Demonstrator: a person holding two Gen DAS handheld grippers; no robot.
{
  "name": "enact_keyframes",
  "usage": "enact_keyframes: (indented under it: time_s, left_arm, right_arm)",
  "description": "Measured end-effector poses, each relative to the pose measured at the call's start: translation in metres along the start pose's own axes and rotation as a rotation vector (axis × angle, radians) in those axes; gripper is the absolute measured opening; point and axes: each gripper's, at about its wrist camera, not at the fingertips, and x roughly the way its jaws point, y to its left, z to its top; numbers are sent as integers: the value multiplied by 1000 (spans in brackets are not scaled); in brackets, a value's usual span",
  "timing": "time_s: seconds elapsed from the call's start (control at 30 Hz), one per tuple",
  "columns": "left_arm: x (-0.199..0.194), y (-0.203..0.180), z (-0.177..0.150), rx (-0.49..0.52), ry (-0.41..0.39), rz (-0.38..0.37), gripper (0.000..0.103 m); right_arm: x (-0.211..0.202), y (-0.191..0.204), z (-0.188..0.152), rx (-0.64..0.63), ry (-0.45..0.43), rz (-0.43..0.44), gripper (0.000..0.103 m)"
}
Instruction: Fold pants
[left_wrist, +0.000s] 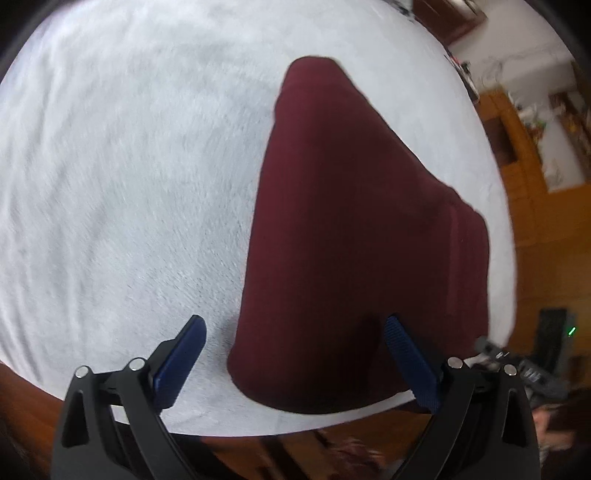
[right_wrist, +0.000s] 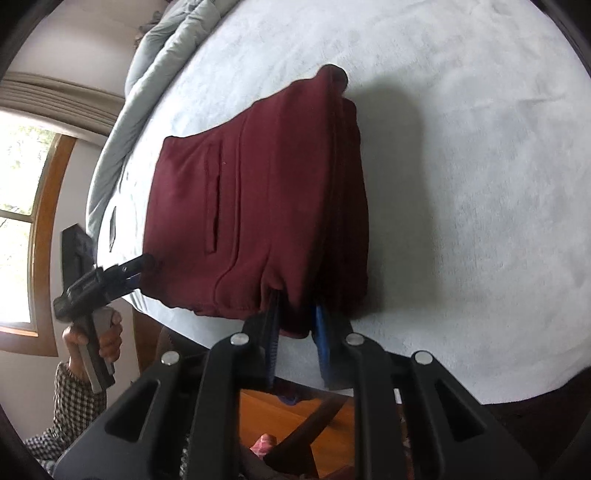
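The maroon pants (left_wrist: 351, 229) lie folded into a thick stack on a white fleece blanket (left_wrist: 129, 184). My left gripper (left_wrist: 295, 354) is open, its jaws straddling the near corner of the stack, the right finger over the cloth. In the right wrist view the pants (right_wrist: 258, 206) show a pocket seam. My right gripper (right_wrist: 295, 332) is shut on the near edge of the pants. The left gripper (right_wrist: 129, 273) shows there at the stack's left corner, held in a hand.
The blanket (right_wrist: 461, 184) covers a bed whose edge runs close below both grippers. A grey duvet (right_wrist: 147, 74) is bunched along the far left. A window (right_wrist: 22, 221) is at the left. Wooden furniture (left_wrist: 524, 155) and floor lie beyond the bed.
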Motion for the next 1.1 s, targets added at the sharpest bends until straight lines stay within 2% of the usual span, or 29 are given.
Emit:
enact_keyframes:
  time_s: [0.13,0.17,0.2,0.3,0.37,0.53,0.67,0.8,0.87,0.9,0.93,0.97,1.0,1.03,1.1]
  left_arm:
    - [16,10,13,-53,43,-66,95]
    - [18,12,14,-62,44,-85,80]
    - [19,9,15,-61,45,-117,70]
    - [17,-7,19,-13,43,-61,57]
    - [7,-11,16,8,19,-66,44]
    - [-13,-9,10,-6,-38,-106,35]
    - [20,0,-2,17,-22,-54,37]
    - [16,-6,-4,47,-53,-55,43]
    - [10,-13,-4,76,-56,-21,54]
    - [7,-18,-1,96,-58,14,57]
    - [3,-24,0,123,-62,51,63]
    - [-2,-29,-2,149,-65,82,78]
    - [-4,-36,-1,166,-71,105,84]
    - [-5,-41,1,190,-79,129,88]
    - [-4,-50,6,230,-75,159,89]
  right_arm:
    - [0,2,0,-9,0,-9,17]
    - [0,1,-1,-6,-1,-5,18]
    - [-1,0,-2,-1,-1,1,18]
    - [-9,-6,-1,10,-5,27,19]
    - [-14,-2,0,-4,-9,26,19]
    - [-15,15,2,-52,-1,0,19]
    - [12,4,1,-22,76,-55,19]
    - [11,3,-1,-41,68,-46,21]
    - [3,4,1,-52,62,-19,25]
    - [-2,2,2,-52,53,-2,32]
    - [-7,2,4,-49,46,8,37]
    - [-13,3,5,-54,27,-5,44]
    - [-19,3,7,-64,6,-30,46]
    - [-25,4,10,-78,-16,-51,46]
    - [-32,5,16,-87,-45,-51,46]
